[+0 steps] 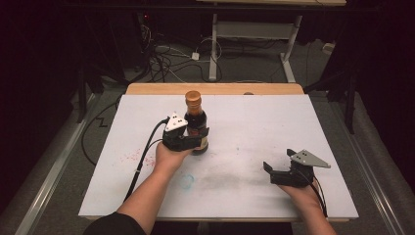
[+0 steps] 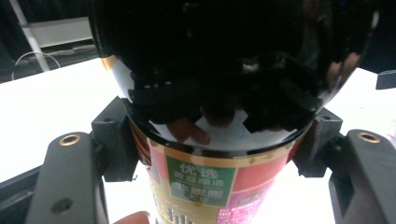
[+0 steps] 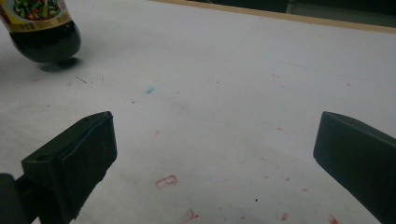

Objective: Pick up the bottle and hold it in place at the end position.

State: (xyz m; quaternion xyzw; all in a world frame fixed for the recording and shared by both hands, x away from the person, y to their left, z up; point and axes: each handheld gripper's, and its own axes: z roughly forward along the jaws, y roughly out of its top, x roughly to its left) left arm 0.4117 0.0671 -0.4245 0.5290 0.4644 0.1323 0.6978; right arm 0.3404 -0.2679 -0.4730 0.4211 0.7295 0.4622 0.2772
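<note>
Standing upright on the white tabletop [image 1: 254, 122] toward its far left, the dark sauce bottle [image 1: 196, 122] is clamped at its labelled body by the left gripper [image 1: 198, 139], one of its fingers [image 2: 114, 140] pressed to each side. It is probably full, heavy and slick, so the straight label band is a better hold than the rounded shoulder. The right gripper [image 1: 279, 169] hovers well apart, fingers [image 3: 79, 154] spread wide and empty.

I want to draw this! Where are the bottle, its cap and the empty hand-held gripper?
bottle [image 1: 197, 128]: high view, dark body above the label.
cap [image 1: 193, 99]: high view, brown top.
right hand-held gripper [image 1: 278, 163]: high view, gap between its open jaws.
</note>
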